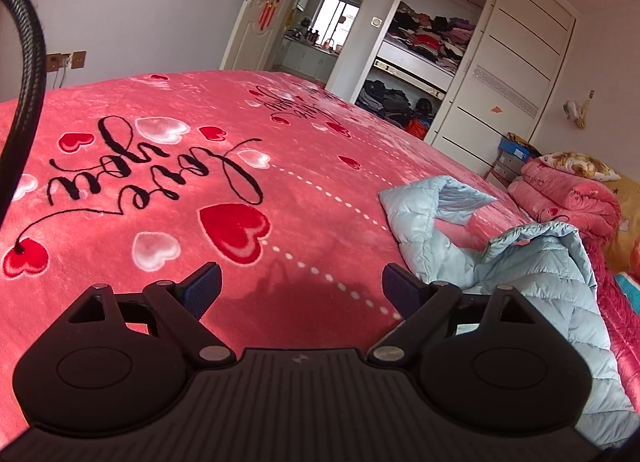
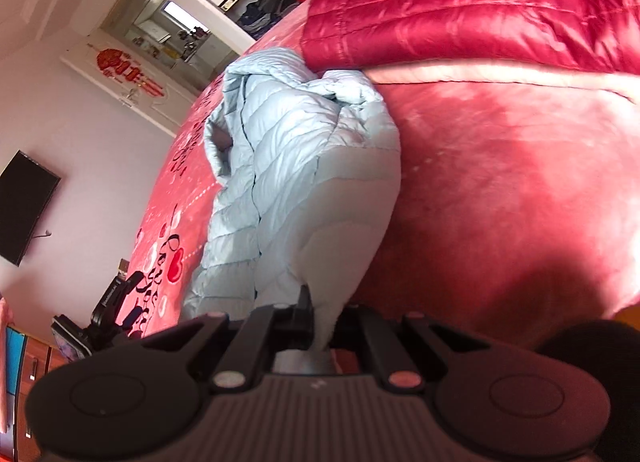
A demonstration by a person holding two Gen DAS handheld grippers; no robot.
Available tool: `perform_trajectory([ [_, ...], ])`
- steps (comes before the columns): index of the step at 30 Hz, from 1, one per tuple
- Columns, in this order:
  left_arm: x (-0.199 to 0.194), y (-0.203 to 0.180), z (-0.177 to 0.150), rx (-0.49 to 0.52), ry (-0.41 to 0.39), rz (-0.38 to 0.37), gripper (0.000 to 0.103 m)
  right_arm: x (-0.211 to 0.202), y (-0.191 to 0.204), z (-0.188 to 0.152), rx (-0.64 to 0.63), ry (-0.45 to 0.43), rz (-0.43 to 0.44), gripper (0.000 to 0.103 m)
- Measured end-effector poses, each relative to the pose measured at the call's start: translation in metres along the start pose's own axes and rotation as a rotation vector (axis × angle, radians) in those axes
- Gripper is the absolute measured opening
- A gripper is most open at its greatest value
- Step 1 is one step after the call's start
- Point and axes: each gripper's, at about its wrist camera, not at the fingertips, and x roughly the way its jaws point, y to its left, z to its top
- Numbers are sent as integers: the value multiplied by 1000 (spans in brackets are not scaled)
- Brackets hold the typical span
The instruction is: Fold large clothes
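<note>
A pale blue quilted down jacket (image 1: 536,274) lies rumpled on the pink bed blanket (image 1: 160,190), at the right of the left wrist view, one sleeve (image 1: 416,206) stretched toward the bed's middle. My left gripper (image 1: 302,286) hovers open over bare blanket just left of the jacket, nothing between its blue pads. In the right wrist view the same jacket (image 2: 304,182) runs away from me across the bed. My right gripper (image 2: 322,322) is shut on the jacket's near edge, fabric pinched between the fingers. The left gripper (image 2: 120,302) shows small at the lower left there.
A red quilted garment (image 2: 480,2) lies beyond the jacket's far end. Folded pink bedding (image 1: 568,198) is piled at the bed's right side. An open wardrobe (image 1: 424,46) with stacked clothes and a doorway (image 1: 320,26) stand behind the bed. A black hose (image 1: 24,74) crosses the left edge.
</note>
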Motion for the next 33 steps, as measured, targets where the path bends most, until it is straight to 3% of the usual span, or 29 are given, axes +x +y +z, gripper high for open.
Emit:
perform_trajectory([
  [6,8,-25,-12,101,66,-57,103,-23,-23,-7,39,-34,-98,0],
  [9,13,-38,-18,140,101,-83,103,-16,-19,-8,16,-20,-152,7],
  [11,17,-44,-19,157,119,-97,103,-16,-14,-10,-18,-37,-181,16],
  [13,21,-48,-17,183,119,-89,103,-26,-10,-10,-66,-73,-197,39],
  [17,30,-60,-10,195,135,-76,103,-40,8,4,-200,-189,-219,57],
  [19,37,-69,-4,199,143,-78,103,-43,18,13,-242,-239,-177,75],
  [21,43,-87,-3,225,146,-64,103,-31,25,23,-257,-268,-111,82],
  [27,85,-122,22,252,133,-26,103,56,44,44,-281,-253,41,86],
  [33,152,-145,41,285,144,47,103,129,37,34,-334,-216,64,86],
])
